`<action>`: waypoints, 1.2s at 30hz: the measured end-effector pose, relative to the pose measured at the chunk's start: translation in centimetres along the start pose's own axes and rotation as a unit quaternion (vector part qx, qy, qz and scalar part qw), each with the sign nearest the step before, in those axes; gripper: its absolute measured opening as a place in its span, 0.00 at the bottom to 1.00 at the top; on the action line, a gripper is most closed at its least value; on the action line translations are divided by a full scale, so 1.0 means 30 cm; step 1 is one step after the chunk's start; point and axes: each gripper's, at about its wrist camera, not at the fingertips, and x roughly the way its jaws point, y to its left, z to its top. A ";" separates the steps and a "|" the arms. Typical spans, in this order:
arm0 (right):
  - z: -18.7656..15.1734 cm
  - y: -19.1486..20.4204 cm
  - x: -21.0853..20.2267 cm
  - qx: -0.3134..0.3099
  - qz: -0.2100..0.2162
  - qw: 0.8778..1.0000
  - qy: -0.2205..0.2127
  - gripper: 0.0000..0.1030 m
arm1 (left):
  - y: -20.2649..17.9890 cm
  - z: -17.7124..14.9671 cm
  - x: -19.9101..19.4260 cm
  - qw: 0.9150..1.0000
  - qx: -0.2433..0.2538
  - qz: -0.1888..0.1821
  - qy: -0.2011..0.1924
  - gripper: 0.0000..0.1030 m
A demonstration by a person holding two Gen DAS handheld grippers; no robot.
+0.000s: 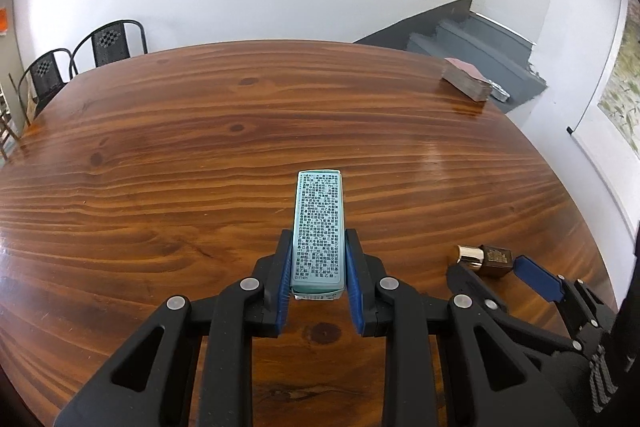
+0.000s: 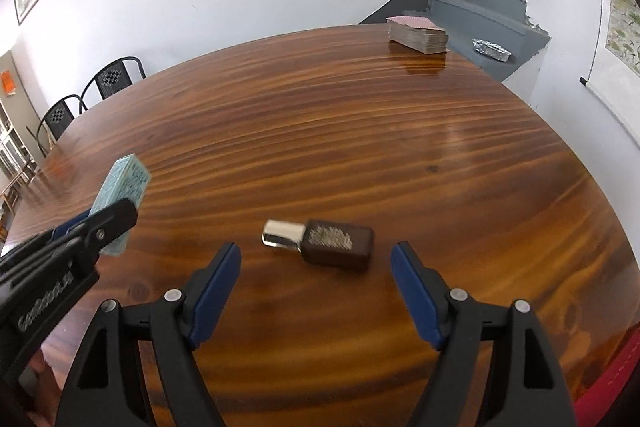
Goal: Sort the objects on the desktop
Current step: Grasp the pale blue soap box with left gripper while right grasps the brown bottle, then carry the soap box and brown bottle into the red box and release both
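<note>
My left gripper (image 1: 318, 239) is shut on a long teal box (image 1: 319, 227) printed with dense small text, holding it above the wooden table (image 1: 180, 131). The same box (image 2: 122, 187) shows at the left of the right wrist view, clamped in the left gripper (image 2: 110, 217). A small brown bottle with a shiny metal cap (image 2: 320, 243) lies on its side on the table. My right gripper (image 2: 316, 259) stands open just short of it, one finger on each side, not touching. From the left wrist view the bottle (image 1: 486, 259) lies at the right between the right gripper's fingers (image 1: 536, 277).
A stack of cards (image 2: 418, 33) sits at the table's far right edge. Behind it are grey steps with a foil tray (image 2: 492, 50). Two black metal chairs (image 1: 80, 63) stand past the far left edge. A white wall runs behind.
</note>
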 end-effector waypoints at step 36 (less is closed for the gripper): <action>-0.307 -0.189 -0.680 0.069 -0.045 0.986 -0.142 0.63 | -0.226 -0.083 -0.126 0.994 0.080 -0.073 -0.005 0.25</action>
